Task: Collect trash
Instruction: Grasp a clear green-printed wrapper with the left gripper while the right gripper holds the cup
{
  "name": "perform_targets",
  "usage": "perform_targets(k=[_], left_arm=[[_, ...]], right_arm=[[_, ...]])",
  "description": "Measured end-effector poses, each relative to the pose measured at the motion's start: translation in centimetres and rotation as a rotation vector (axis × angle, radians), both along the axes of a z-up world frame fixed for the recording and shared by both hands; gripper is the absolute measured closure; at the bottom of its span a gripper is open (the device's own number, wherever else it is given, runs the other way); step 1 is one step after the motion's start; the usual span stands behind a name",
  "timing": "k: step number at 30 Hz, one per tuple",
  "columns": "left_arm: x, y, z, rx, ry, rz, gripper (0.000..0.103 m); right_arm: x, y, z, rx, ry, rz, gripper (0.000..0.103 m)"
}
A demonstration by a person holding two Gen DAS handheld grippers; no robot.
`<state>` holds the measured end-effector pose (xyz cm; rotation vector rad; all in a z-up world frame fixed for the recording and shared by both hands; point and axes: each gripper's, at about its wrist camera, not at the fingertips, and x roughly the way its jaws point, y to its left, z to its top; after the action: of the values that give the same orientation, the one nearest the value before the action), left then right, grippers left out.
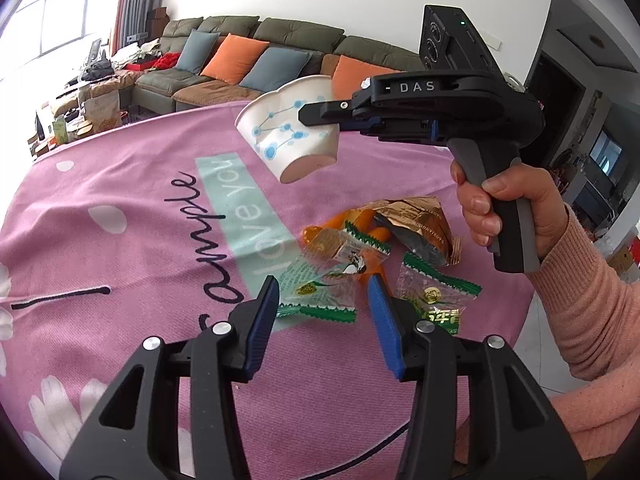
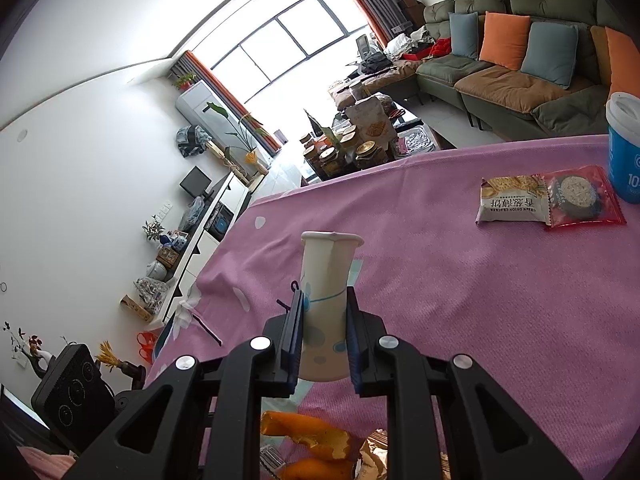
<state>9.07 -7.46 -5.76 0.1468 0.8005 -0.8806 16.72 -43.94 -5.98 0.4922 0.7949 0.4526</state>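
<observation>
With the right hand-held gripper (image 2: 323,332) pinching the squashed paper cup (image 1: 289,132), lower the spread, empty left hand-held gripper (image 1: 324,312) squarely over the green-edged wrapper (image 1: 318,300) before squeezing.

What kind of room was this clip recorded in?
Most likely a home living room: a long green sofa with orange and blue cushions, a low white media cabinet along the wall, and a table under a pink cloth strewn with snack wrappers.
</observation>
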Motion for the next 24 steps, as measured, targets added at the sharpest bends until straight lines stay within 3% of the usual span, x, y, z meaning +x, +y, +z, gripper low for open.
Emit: perform_targets(k=[4, 7, 8, 15, 24], left_arm=[[0.4, -1.2, 0.1, 0.033, -0.030, -0.024, 0.056], [1.2, -1.8, -0.3, 0.052, -0.002, -0.035, 0.064], [1.3, -1.9, -0.5, 0.056, 0.008, -0.039, 0.072], [0.6, -1.5, -0.1, 0.030, 0.003, -0.044, 0.084], [0.1, 1.1, 1.0, -0.017, -0.006, 0.012, 0.087]], right_arm=[[-0.1, 0.0, 0.0, 0.005, -0.004, 0.002, 0.085], [-0.2, 0.0, -0.1, 0.009, -0.005, 0.004, 0.085], [-0.3, 0.0, -0.1, 0.007, -0.007, 0.006, 0.085], [-0.6, 0.2, 0.1, 0.002, -0.019, 0.006, 0.085], [-0.8, 1.3, 1.3, -0.001, -0.056, 0.038, 0.085]])
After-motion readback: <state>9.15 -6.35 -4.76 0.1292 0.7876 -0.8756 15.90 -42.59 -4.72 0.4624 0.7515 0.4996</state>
